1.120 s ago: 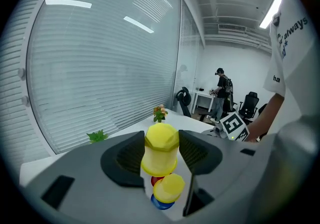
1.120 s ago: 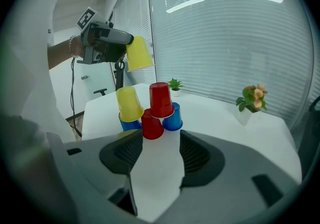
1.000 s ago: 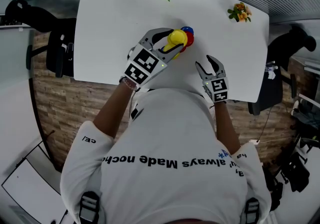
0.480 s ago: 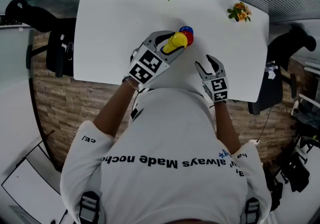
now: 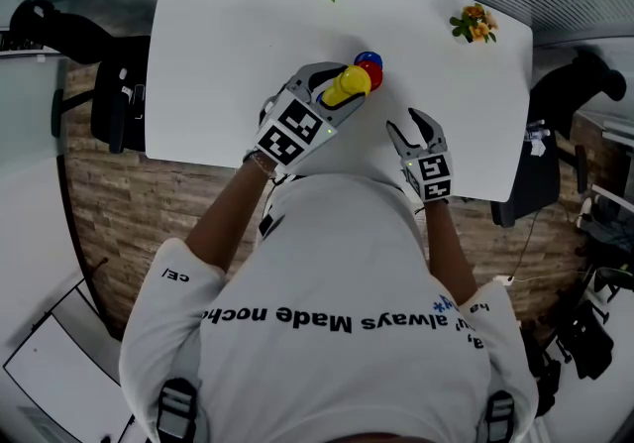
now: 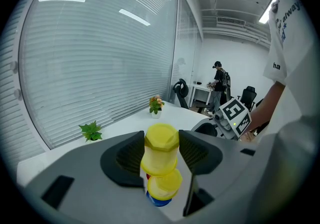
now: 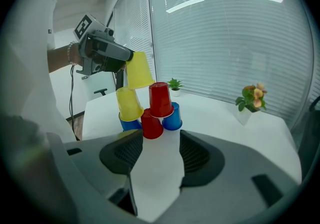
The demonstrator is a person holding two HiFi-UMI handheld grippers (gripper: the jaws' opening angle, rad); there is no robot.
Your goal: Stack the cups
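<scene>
Yellow cup (image 7: 139, 70) hangs over stack (image 7: 152, 113), well inside table (image 5: 218, 64) edges.

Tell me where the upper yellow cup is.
The upper yellow cup is left of centre in the right gripper view, held by the left gripper, above the lower yellow cup and the top red cup.

Left gripper (image 5: 340, 86) clasps the yellow cup (image 6: 161, 152); right gripper (image 5: 405, 124) gapes empty.

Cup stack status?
Done: base of two blue plastic cups and a base red plastic cup; second tier of a lower yellow plastic cup and an upper red plastic cup. In hand: left gripper holds the top yellow plastic cup, tilted over that tier. Left: seat it, release. Right gripper open, empty.
</scene>
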